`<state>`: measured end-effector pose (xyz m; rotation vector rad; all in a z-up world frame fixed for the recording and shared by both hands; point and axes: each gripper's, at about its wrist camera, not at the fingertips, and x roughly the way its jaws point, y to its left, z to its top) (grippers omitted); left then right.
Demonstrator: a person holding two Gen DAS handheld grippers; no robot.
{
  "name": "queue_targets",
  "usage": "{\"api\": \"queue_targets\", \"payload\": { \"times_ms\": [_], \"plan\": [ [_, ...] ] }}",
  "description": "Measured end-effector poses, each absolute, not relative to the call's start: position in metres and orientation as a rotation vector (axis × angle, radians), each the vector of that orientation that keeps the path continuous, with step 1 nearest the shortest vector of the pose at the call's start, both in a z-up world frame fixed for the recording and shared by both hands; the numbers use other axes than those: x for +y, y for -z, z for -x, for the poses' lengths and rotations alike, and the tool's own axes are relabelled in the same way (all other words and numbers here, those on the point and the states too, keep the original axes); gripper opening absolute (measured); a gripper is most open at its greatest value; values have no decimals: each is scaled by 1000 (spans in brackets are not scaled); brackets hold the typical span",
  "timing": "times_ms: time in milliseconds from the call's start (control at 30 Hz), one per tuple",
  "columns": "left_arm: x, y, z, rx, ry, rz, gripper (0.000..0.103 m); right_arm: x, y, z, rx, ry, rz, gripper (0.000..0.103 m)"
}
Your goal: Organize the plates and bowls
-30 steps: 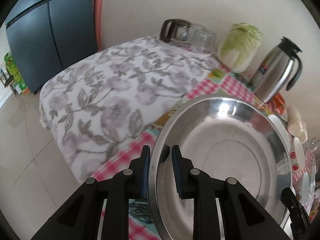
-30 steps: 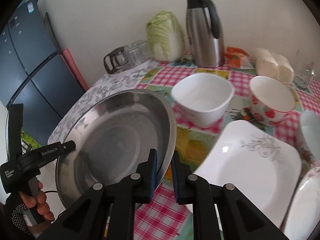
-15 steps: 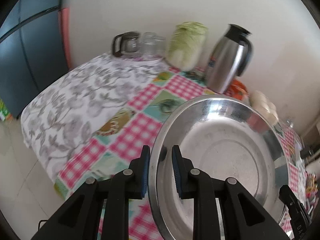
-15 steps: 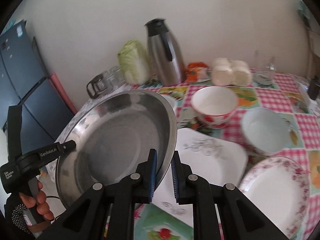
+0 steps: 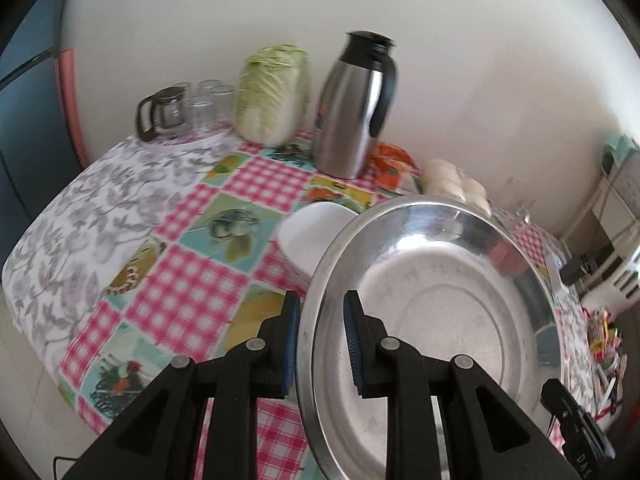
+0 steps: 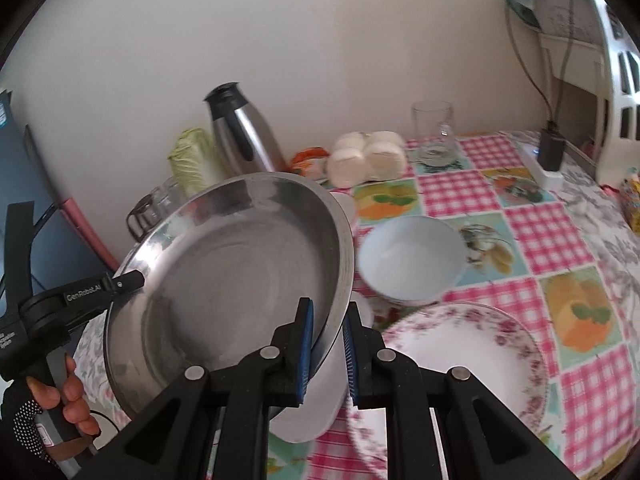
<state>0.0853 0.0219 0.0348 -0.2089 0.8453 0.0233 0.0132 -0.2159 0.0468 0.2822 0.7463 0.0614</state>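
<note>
While both my tongs, left (image 5: 320,344) and right (image 6: 326,344), clamp opposite rims of the steel basin (image 5: 432,320), it rides level above the tabletop (image 6: 532,236), the flowered plate (image 6: 460,360) at four o'clock.

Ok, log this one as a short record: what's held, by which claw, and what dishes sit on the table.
held: steel basin, lifted and tilted
left claw: shut on basin rim
right claw: shut on opposite rim
on table: pale bowl, floral plate, white dish
back of table: flask, cabbage, glass
cover: checked cloth
</note>
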Motion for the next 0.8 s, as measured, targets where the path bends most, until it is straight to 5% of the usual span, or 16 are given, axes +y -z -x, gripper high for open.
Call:
{"api": "queue_targets", "payload": {
  "times_ms": [800],
  "plan": [
    [25, 20, -95, 1053, -33, 168, 23, -216, 5, -29, 919, -36, -259, 16]
  ]
}}
